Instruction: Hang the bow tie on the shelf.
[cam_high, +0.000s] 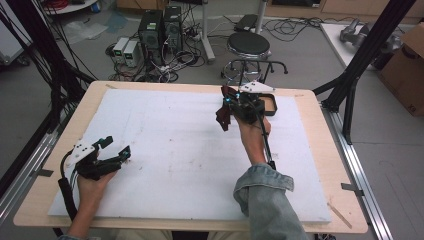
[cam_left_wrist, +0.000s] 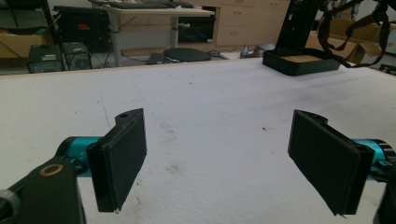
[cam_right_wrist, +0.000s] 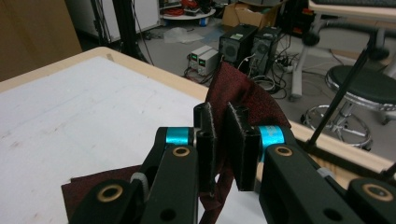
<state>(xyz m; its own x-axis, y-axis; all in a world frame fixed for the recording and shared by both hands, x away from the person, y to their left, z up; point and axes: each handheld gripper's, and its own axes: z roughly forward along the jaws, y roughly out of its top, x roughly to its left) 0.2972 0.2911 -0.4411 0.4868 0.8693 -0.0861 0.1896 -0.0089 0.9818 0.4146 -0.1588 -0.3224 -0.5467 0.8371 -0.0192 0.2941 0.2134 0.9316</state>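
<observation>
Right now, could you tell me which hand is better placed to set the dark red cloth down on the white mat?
Right: the right gripper already clamps the dark red cloth, while the left gripper rests open at the mat's near-left edge.

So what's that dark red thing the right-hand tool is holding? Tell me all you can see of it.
It is a dark red cloth, thin and limp, with a slightly speckled weave. The right gripper is shut on it, jaws pinching a fold. Part stands up above the jaws in a rumpled peak; the rest hangs below, and in the right gripper view a flat corner shows low down over the white table cover. From the high view it dangles near the table's far edge, beside a black tray.
</observation>
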